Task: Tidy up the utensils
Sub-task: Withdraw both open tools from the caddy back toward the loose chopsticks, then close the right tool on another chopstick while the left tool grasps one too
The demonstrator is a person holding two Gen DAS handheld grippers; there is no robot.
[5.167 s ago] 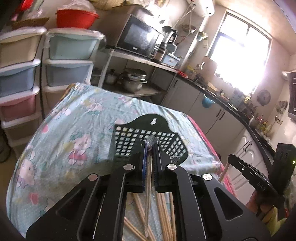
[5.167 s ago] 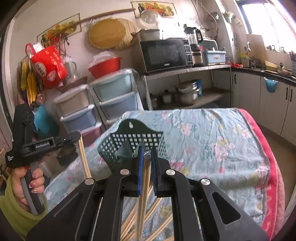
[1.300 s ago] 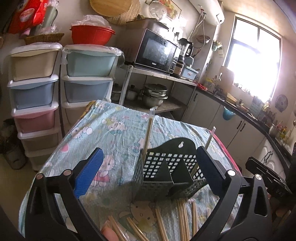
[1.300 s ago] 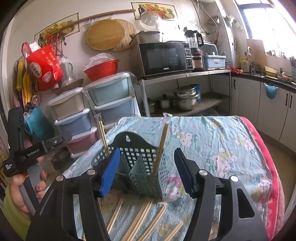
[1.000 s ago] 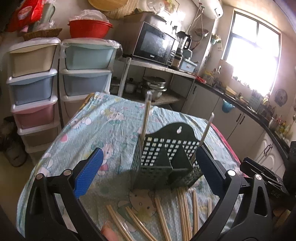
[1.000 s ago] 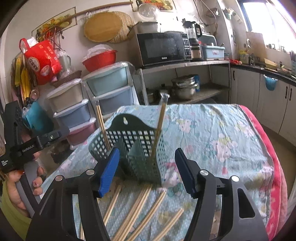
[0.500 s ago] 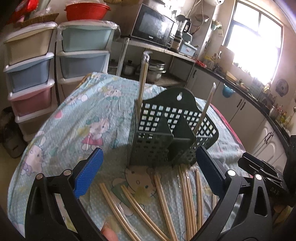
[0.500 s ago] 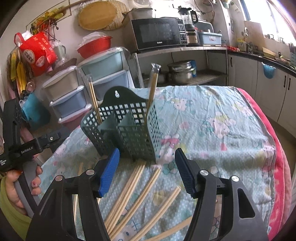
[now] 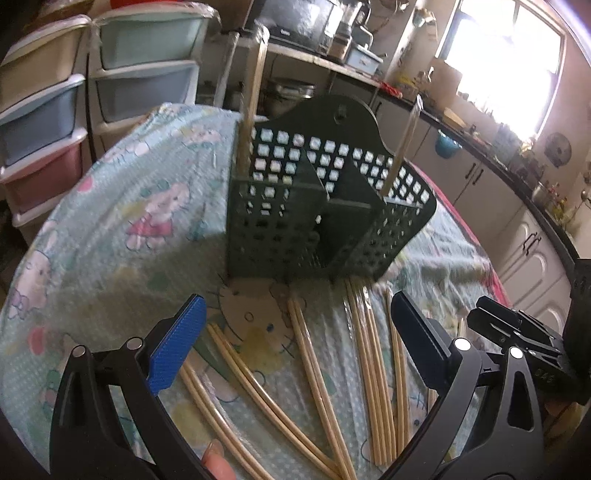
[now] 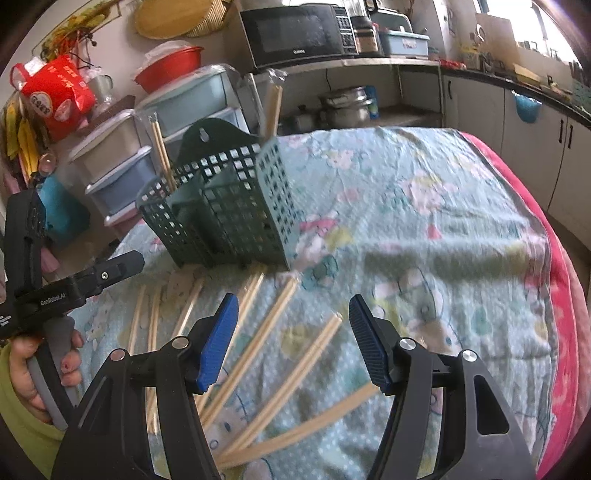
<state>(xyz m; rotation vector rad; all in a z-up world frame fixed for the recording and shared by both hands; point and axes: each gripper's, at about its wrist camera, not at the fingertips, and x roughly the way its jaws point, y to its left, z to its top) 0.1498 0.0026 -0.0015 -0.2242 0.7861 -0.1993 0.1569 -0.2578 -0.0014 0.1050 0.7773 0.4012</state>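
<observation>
The left gripper [image 9: 295, 332] hangs with its fingers spread wide and empty over loose chopsticks [image 9: 314, 354] on the tablecloth [image 9: 122, 206], just near of the green basket [image 9: 317, 210]. To its right, the right gripper [image 10: 293, 339] is likewise released over more pairs. Each should settle on one wrapped pair, pinch it mid-length, and lift it clear of its neighbours. The left tool's body reads "GenRobot.AI"; the microwave [image 10: 295, 31] badge is too small to read.
</observation>
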